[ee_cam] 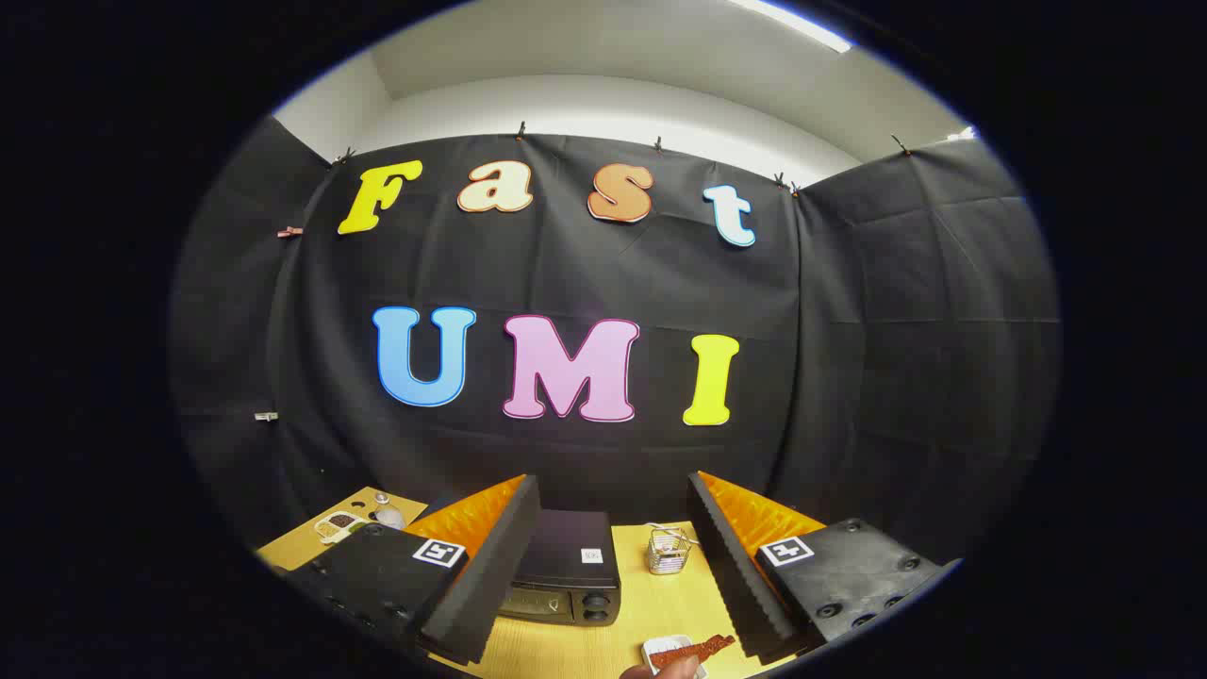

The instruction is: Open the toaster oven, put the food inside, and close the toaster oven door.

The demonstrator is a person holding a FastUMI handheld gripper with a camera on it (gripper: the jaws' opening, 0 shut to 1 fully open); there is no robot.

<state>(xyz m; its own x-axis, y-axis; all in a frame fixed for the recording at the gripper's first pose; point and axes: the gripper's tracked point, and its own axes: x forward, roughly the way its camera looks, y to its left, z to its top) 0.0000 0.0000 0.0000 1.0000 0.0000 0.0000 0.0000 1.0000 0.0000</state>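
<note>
From the gripper view, your gripper [613, 566] is held high above the table [651, 613] with its two fingers spread wide apart and nothing between them, so the claw is open and grips nothing. The left finger [481, 566] and the right finger [745, 566] frame the scene ahead.

Between the fingers, closer to your left one, you see the toaster oven [566, 580] standing on the wooden table. Its door is shut, and two round knobs [596, 606] sit at the right end of its front. A small pale label is on its dark top.

Just to the right of the oven, and still between your fingers, stands a small wire basket [668, 552], apart from the oven.

Nearer to you, below the basket, lies the food [693, 651]: a reddish-brown strip resting across a small white dish [660, 646]. A hand [665, 670] shows right beside that dish; you cannot tell whether it touches the food.

Beyond your left finger, at the far corner of the table, you see a white tray [338, 523] with dark bits in its compartments and a small clear jar [385, 512] just beside it.
</note>
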